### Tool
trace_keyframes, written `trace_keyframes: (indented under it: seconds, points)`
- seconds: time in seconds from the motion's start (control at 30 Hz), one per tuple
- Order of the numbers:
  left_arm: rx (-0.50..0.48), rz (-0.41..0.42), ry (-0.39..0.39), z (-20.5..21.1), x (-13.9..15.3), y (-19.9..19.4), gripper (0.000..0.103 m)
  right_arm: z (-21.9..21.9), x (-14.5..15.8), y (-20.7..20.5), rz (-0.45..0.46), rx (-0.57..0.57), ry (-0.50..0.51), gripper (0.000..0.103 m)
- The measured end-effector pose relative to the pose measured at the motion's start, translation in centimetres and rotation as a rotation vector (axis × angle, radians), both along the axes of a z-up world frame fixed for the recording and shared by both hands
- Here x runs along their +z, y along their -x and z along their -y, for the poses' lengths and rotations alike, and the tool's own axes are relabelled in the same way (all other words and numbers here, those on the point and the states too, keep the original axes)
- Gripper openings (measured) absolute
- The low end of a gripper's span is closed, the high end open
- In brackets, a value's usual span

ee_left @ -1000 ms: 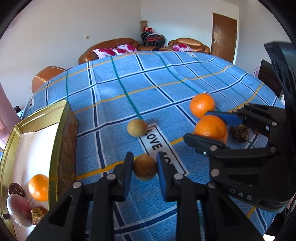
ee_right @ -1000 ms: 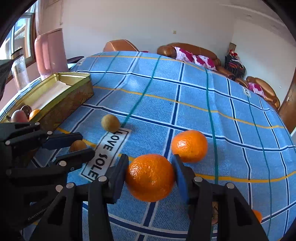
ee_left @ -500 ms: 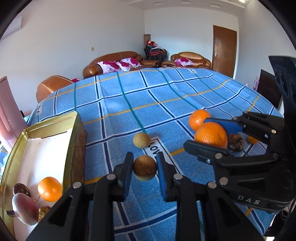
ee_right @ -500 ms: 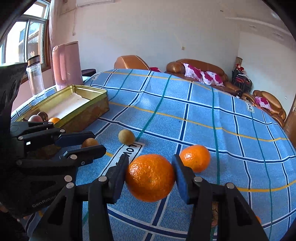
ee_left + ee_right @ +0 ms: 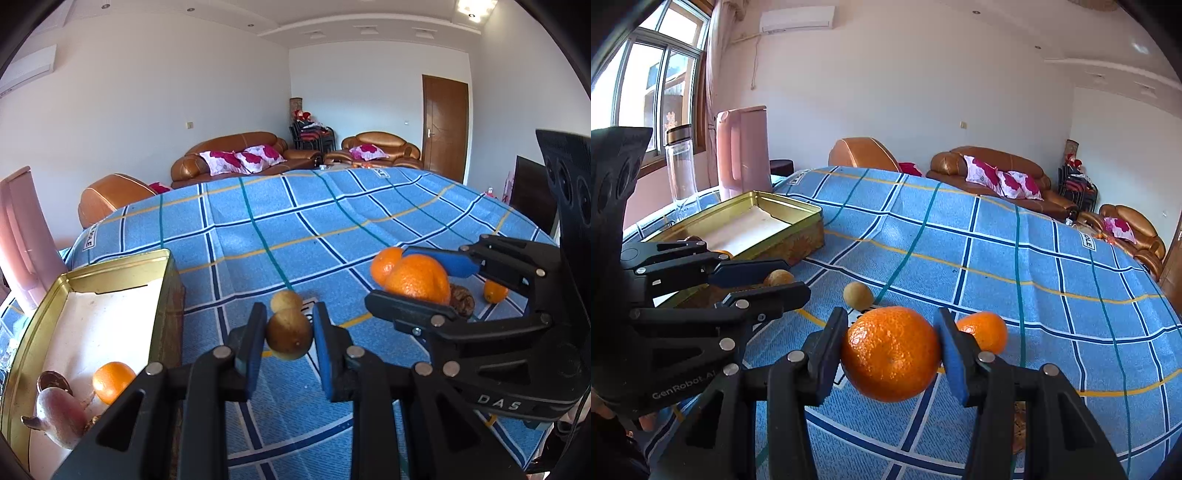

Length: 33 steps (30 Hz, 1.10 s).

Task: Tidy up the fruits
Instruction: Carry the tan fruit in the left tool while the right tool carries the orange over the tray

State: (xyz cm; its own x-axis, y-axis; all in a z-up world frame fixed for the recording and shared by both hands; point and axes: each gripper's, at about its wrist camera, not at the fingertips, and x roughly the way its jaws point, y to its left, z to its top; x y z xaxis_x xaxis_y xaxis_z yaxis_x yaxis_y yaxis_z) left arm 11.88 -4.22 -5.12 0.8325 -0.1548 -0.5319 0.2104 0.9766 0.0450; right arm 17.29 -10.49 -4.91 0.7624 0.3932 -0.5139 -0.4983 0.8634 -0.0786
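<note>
Both grippers have risen off the cloth since a sec ago, fruit in each, view now taking in more of the room. L gripper (image 5: 289,338) is closed to the width of a small brown fruit (image 5: 289,339), pads pressing its sides, held clear of the blue checked tablecloth (image 5: 332,218). R gripper (image 5: 892,354) is spread wider, clamped on a large orange (image 5: 891,353), also lifted. Squeezing at the widest part likely keeps the round fruit from rolling out.

Just left of the L gripper sits a gold tin (image 5: 110,264), its open top facing up; inside, at the near end, lie an orange in the tin (image 5: 112,381), a pinkish fruit (image 5: 61,413) and a dark round one (image 5: 55,382), so the tin looks like the collecting spot. Left on the cloth: a second brown fruit (image 5: 857,294), another orange (image 5: 986,330), a small orange (image 5: 496,291) and a dark wrinkled fruit (image 5: 461,300) near the R gripper. Beyond the tin stand a pink jug (image 5: 742,147) and a clear bottle (image 5: 681,166).
</note>
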Motion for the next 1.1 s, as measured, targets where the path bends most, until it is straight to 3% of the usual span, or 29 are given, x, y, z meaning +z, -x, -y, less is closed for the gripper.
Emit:
trace_keyframes:
  seconds: [1.1]
  points:
    - [0.029,0.172,0.044,-1.0,1.5,3.2,0.027,1.5,1.0,1.7,0.099,0.002,-0.083,0.05]
